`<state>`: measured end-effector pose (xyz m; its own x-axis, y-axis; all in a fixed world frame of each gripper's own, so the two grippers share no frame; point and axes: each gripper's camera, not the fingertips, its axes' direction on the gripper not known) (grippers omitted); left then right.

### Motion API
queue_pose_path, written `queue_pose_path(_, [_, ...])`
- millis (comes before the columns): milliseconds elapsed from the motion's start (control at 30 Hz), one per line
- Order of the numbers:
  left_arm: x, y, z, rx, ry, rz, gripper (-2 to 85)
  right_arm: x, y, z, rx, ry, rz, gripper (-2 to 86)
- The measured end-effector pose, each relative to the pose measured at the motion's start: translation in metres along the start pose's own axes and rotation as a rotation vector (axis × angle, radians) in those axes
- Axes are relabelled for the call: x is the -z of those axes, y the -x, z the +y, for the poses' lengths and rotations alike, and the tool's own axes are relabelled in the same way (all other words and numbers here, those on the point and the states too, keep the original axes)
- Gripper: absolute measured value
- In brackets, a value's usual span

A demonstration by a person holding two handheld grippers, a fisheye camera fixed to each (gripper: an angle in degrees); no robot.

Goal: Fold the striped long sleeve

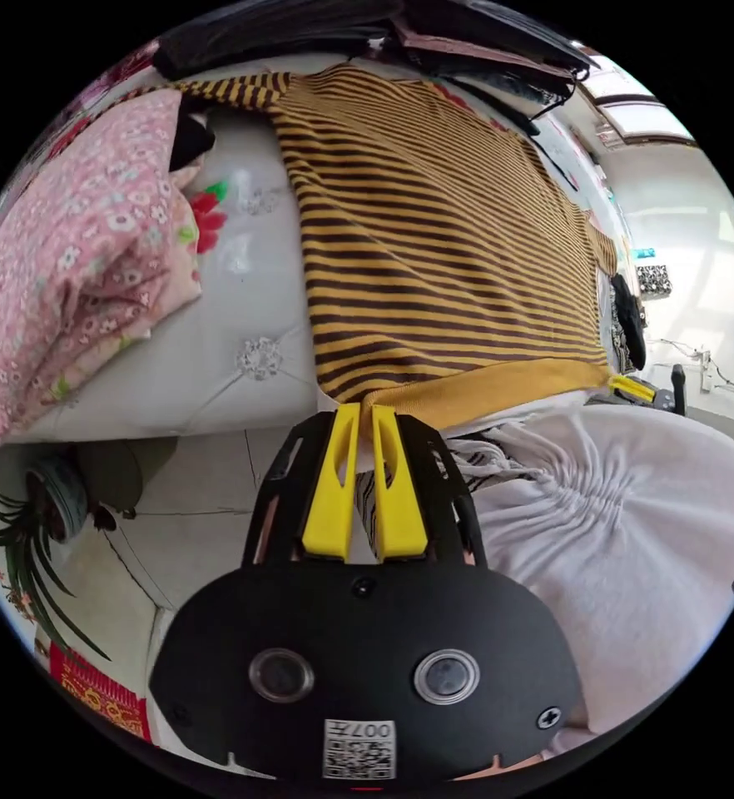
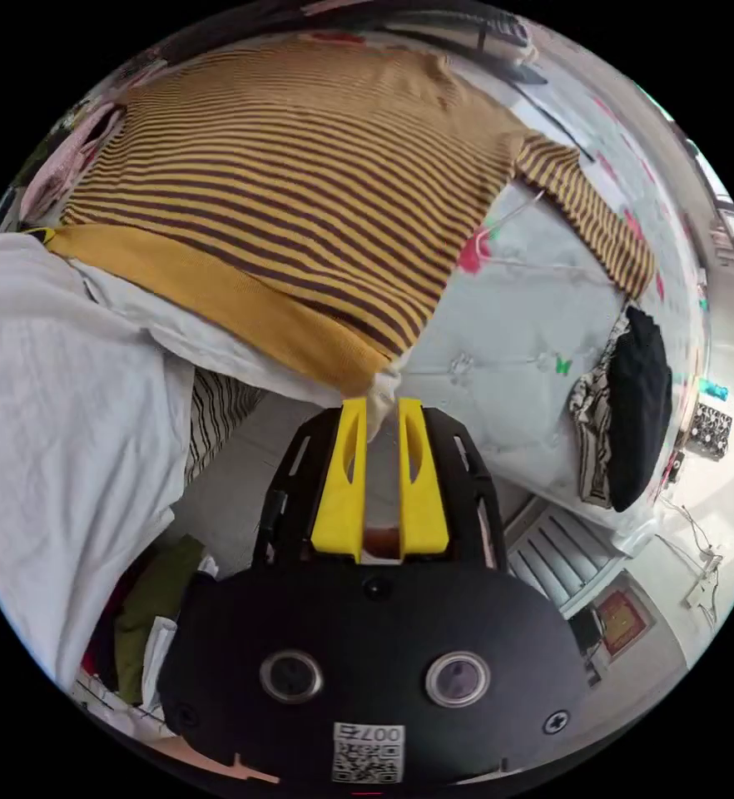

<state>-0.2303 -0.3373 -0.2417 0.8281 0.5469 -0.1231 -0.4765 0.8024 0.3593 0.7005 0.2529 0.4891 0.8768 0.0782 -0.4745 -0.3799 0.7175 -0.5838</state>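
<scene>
The striped long sleeve (image 1: 442, 233), yellow with dark stripes, lies spread flat on a white bed (image 1: 234, 333). My left gripper (image 1: 365, 414) is shut on one corner of its plain yellow hem band (image 1: 500, 384). The other gripper's yellow jaw tip (image 1: 631, 387) sits at the opposite hem corner. In the right gripper view the same shirt (image 2: 300, 166) stretches away from my right gripper (image 2: 381, 409), whose jaws pinch the near hem corner (image 2: 334, 349). One sleeve (image 2: 592, 216) trails off across the bed.
A folded pink floral quilt (image 1: 76, 250) lies on the bed beside the shirt. Dark clothes (image 1: 367, 33) are piled at the far end. A black garment (image 2: 637, 408) hangs at the bed's edge. The person's white clothing (image 1: 633, 533) is close. A potted plant (image 1: 42, 516) stands on the floor.
</scene>
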Motion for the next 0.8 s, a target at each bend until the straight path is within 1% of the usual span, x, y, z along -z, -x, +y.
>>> queue_pose_path(67, [0.005, -0.002, 0.014, 0.021, -0.034, 0.009, 1.7, -0.018, 0.012, 0.003, -0.015, 0.053, 0.010, 3.6])
queue_pose_path(133, [0.023, -0.003, 0.034, 0.041, -0.101, -0.019, 1.3, -0.014, 0.023, 0.014, -0.009, 0.012, 0.030, 3.2])
queue_pose_path(200, [0.041, 0.000, 0.046, 0.065, -0.174, -0.010, 1.6, 0.001, 0.036, 0.026, 0.009, -0.056, 0.103, 2.4])
queue_pose_path(267, [0.062, 0.007, 0.055, 0.122, -0.274, 0.020, 2.8, 0.017, 0.040, 0.031, -0.005, -0.147, 0.124, 1.9])
queue_pose_path(333, [0.090, 0.019, 0.057, 0.205, -0.420, 0.081, 4.5, 0.030, 0.040, 0.025, -0.042, -0.233, 0.088, 1.9])
queue_pose_path(367, [0.096, 0.022, 0.056, 0.222, -0.455, 0.095, 4.9, 0.036, 0.041, 0.016, -0.054, -0.272, 0.042, 2.0])
queue_pose_path(433, [0.122, 0.035, 0.043, 0.270, -0.557, 0.130, 7.2, 0.043, 0.045, -0.002, -0.060, -0.321, -0.028, 2.7])
queue_pose_path(500, [0.143, 0.045, 0.030, 0.298, -0.613, 0.124, 8.8, 0.056, 0.060, -0.028, -0.048, -0.402, -0.098, 3.5])
queue_pose_path(633, [0.199, 0.075, -0.001, 0.361, -0.756, 0.090, 10.5, 0.080, 0.095, -0.057, 0.025, -0.511, -0.107, 4.3])
queue_pose_path(700, [0.222, 0.088, -0.019, 0.396, -0.785, 0.063, 11.3, 0.091, 0.115, -0.069, 0.073, -0.546, -0.105, 4.4])
queue_pose_path(800, [0.248, 0.107, -0.060, 0.447, -0.767, -0.022, 12.4, 0.100, 0.130, -0.077, 0.101, -0.574, -0.108, 4.0])
